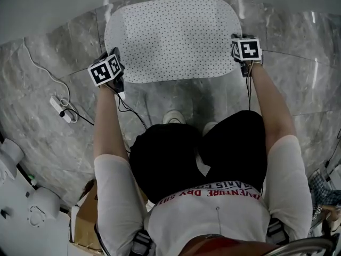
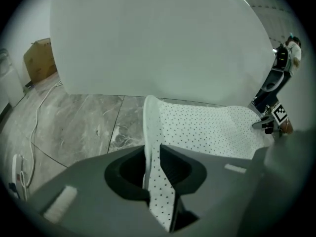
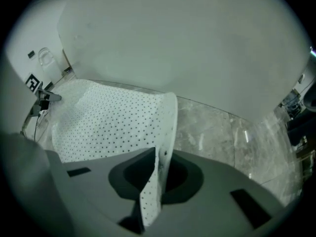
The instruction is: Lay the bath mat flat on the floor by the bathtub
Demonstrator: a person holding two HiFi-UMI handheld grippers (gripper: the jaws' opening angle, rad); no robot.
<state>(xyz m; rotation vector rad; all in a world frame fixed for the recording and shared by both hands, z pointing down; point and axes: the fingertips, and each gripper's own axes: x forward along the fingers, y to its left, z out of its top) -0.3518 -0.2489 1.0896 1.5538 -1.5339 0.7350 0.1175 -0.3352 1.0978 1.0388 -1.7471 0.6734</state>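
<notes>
- Far L, 9 o'clock in head view: white power strip (image 1: 59, 107) w/ thin cable looping over the floor (image 1: 48, 148). It's well apart from the mat, so no snag risk that I can see.
- Floor is grey veined marble tile, glossy and hard. My guess is a soft mat could slide on it.
- Left gripper (image 2: 157, 181): jaws pinched together on the bath mat (image 1: 173, 39), w/ a narrow strip of dotted sheet running up between them. It has the mat's 8 o'clock corner.
- Key relation: the mat lies at 12 o'clock from both tools, long axis 9-to-3, parallel to the bathtub (image 2: 158, 38) wall just beyond its far edge. Both hands are about equally near, one per end of the near edge, so I'd judge the next move as a matched lowering, then let go.
- Mat: white, thin, limp sheet peppered w/ small dark dots, rounded-rectangle shape. Most of it looks spread on the tile already. Only the edge at each grip curls up off the floor.
- Tub: big smooth matte-white curved wall, filling the 12 o'clock half of both gripper views.
- Right gripper (image 3: 157, 191): jaws closed tight on the mat's R edge, approx its 4 o'clock, w/ a folded flap standing between them.
- Risk as I see it: uneven release could leave a ruck along the near edge.
</notes>
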